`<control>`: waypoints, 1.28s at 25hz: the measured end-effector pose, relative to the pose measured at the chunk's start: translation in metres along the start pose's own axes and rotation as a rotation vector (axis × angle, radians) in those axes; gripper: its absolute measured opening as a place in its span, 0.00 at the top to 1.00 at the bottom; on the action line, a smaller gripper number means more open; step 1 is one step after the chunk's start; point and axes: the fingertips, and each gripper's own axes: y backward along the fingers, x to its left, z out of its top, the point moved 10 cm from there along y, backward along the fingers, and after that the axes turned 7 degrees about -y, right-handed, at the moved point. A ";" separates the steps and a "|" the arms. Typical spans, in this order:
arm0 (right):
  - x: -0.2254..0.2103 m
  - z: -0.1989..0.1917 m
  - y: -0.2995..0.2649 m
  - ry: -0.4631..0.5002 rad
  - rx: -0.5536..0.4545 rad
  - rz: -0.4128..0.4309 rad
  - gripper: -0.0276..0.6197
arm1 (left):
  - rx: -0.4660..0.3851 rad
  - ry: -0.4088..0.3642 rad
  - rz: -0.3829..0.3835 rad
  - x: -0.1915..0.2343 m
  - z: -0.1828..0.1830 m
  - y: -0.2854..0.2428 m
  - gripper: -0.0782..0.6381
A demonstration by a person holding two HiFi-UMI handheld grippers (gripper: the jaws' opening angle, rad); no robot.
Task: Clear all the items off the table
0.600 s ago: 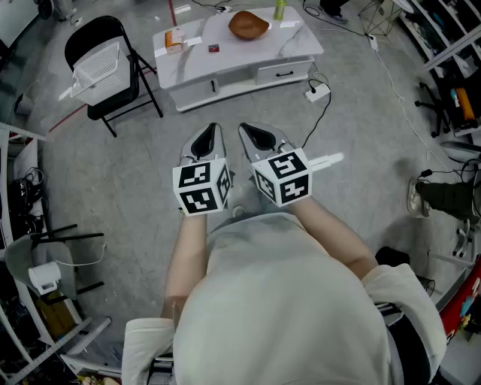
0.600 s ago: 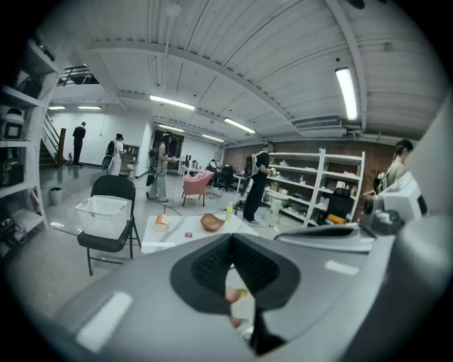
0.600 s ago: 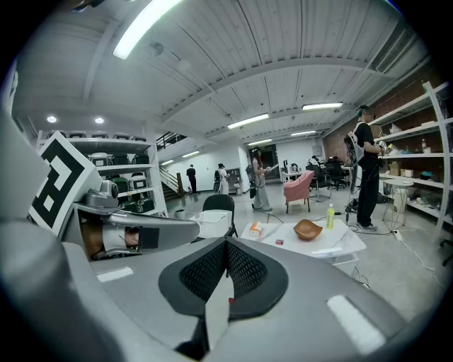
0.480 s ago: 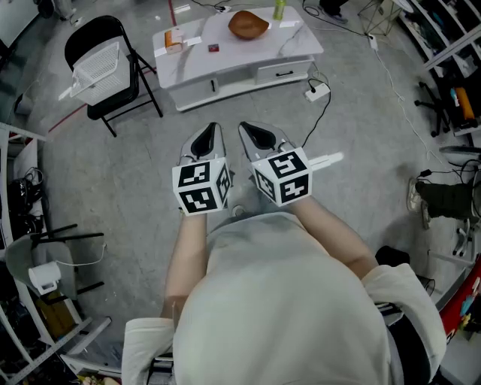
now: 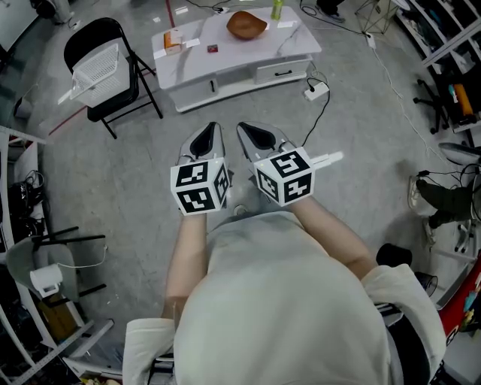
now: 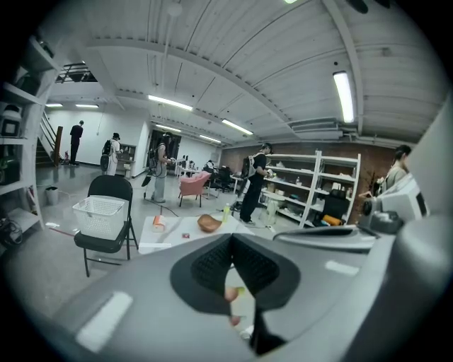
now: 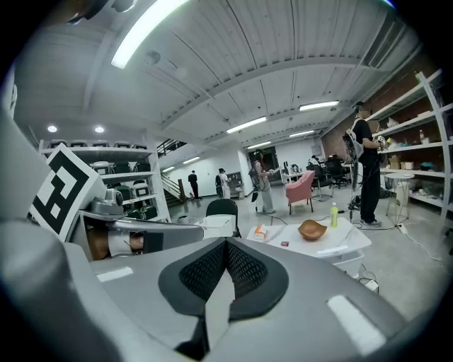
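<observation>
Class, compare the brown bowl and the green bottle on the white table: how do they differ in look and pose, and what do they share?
The bowl is brown, while the bottle is yellow-green. The bowl sits low and wide with its opening facing up, whereas the bottle stands tall, narrow and upright. Both rest side by side on the white table.

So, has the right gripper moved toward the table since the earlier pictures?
No. The right gripper stands where it was against the power strip, jaws shut and empty, well short of the table.
</observation>
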 end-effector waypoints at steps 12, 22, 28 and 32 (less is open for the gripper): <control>0.015 -0.005 -0.005 0.007 0.004 -0.040 0.96 | -0.009 0.000 -0.047 0.007 -0.005 0.011 0.88; 0.001 0.004 -0.023 0.011 0.024 -0.027 0.96 | 0.000 0.003 -0.030 0.012 0.002 -0.009 0.88; -0.016 0.018 -0.048 0.006 0.010 -0.018 0.96 | -0.004 0.035 0.012 0.030 0.010 -0.035 0.88; -0.032 0.029 -0.067 0.004 0.013 -0.004 0.96 | -0.008 0.050 0.030 0.039 0.018 -0.056 0.88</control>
